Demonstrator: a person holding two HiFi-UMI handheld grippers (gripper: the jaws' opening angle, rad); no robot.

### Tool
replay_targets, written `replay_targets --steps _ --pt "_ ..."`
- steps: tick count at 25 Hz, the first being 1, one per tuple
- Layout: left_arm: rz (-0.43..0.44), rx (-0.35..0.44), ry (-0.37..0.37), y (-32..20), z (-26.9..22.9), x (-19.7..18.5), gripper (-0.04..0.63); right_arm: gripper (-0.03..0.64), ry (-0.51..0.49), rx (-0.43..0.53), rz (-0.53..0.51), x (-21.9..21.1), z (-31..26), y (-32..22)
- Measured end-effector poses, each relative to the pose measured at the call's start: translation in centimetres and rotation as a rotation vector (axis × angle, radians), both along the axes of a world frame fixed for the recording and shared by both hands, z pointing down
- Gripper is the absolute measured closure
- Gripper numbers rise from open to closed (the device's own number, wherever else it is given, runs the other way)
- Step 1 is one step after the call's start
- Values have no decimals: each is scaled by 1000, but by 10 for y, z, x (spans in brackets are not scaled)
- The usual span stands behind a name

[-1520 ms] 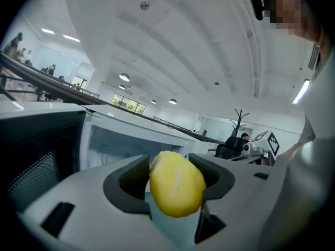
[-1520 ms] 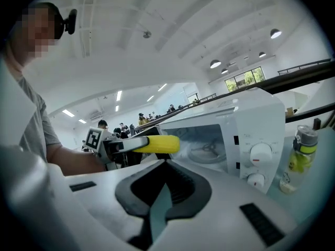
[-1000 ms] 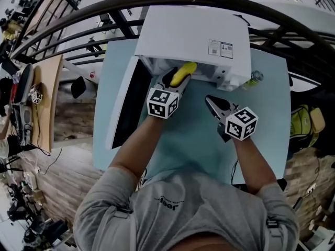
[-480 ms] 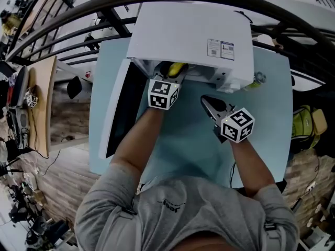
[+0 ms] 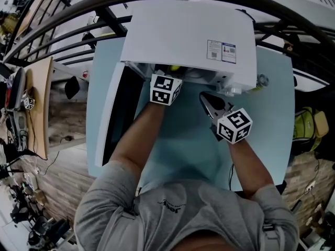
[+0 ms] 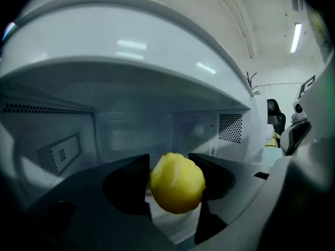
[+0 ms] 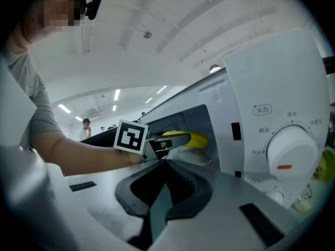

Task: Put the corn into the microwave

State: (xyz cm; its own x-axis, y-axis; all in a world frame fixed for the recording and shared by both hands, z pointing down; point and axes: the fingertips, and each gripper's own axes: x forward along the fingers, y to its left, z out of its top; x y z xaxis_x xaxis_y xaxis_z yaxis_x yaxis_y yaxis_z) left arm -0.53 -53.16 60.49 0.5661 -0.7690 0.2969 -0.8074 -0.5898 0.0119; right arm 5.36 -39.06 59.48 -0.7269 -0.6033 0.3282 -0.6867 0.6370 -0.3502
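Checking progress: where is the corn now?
In the left gripper view, the corn is clamped in the left claw, just inside the open microwave.

It looked like a lab or workshop: a bench (image 5: 44, 88) cluttered with cables (image 5: 14, 135) and gear, a strip light (image 6: 297, 37) overhead.

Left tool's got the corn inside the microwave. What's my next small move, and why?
Probably lower the left tool a little, then open it. The corn is clamped between its jaws, inside the microwave cavity, and seems to hang above the floor.
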Motion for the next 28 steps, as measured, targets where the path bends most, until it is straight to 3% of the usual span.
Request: replay_targets --steps 9,28 --pt "20 29 -95 -18 13 5 347 600 -8 0 -1 1 9 -7" --pt "67 -21 -177 -25 43 10 347 600 -26 -15 -2 0 16 -6"
